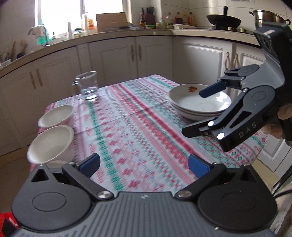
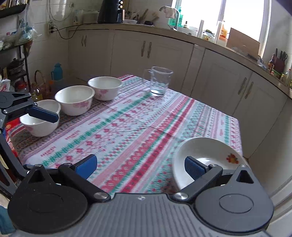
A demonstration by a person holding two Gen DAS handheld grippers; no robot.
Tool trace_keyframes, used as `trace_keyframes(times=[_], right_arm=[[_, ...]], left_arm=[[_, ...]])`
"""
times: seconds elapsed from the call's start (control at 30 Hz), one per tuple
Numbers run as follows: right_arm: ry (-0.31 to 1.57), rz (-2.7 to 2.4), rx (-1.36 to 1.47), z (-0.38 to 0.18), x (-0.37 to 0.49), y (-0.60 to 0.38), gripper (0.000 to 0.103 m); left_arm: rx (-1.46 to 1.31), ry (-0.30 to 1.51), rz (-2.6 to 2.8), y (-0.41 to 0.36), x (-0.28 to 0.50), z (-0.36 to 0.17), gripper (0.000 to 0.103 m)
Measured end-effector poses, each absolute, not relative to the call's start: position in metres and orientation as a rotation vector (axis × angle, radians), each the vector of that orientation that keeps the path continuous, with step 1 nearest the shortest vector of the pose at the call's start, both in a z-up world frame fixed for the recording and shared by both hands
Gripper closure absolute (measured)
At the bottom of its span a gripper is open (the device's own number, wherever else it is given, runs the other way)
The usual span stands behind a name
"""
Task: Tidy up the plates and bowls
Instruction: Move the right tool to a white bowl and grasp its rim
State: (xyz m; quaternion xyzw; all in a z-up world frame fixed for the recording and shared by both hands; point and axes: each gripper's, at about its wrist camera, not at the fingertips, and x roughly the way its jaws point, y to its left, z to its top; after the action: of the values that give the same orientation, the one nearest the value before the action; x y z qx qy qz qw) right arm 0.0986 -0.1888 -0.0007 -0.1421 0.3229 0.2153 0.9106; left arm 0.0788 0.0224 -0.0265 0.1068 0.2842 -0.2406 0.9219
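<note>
Both sets of jaws spread wide, gripping nothing. Stacked plates (image 1: 198, 102) directly beneath the right gripper (image 1: 197, 113), at its right-hand pad in the right wrist view (so likely that hand's pick). Three bowls (image 2: 74, 102) in a row off to the left, near the surface (image 2: 127, 127) edge, nearest one just under the left gripper (image 1: 144, 165). White ware, pink flowers on bowls, fruit motif on top plate.

Daylight floods from my window (image 1: 60, 16) at eleven o'clock, blown out white; the tablecloth (image 1: 138, 127) smears with motion blur, and fisheye bends the cabinets (image 2: 219, 80).
</note>
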Motion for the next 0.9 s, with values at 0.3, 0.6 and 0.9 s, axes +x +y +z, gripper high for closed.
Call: trace_keyframes(times=[0.3, 0.6, 0.9], right_arm=[[0.646, 0.538, -0.296, 0.001, 0.095, -0.126, 0.0], [0.659, 0.671, -0.314, 0.001, 0.111, -0.067, 0.0], [0.71, 0.765, -0.311, -0.01, 0.134, -0.027, 0.0]], left_arm=[[0.198, 0.553, -0.372, 0.091, 0.057, -0.024, 0.001], [0.17, 0.613, -0.271, 0.143, 0.065, -0.05, 0.001], [0.199, 0.63, -0.328, 0.146, 0.084, -0.065, 0.002]])
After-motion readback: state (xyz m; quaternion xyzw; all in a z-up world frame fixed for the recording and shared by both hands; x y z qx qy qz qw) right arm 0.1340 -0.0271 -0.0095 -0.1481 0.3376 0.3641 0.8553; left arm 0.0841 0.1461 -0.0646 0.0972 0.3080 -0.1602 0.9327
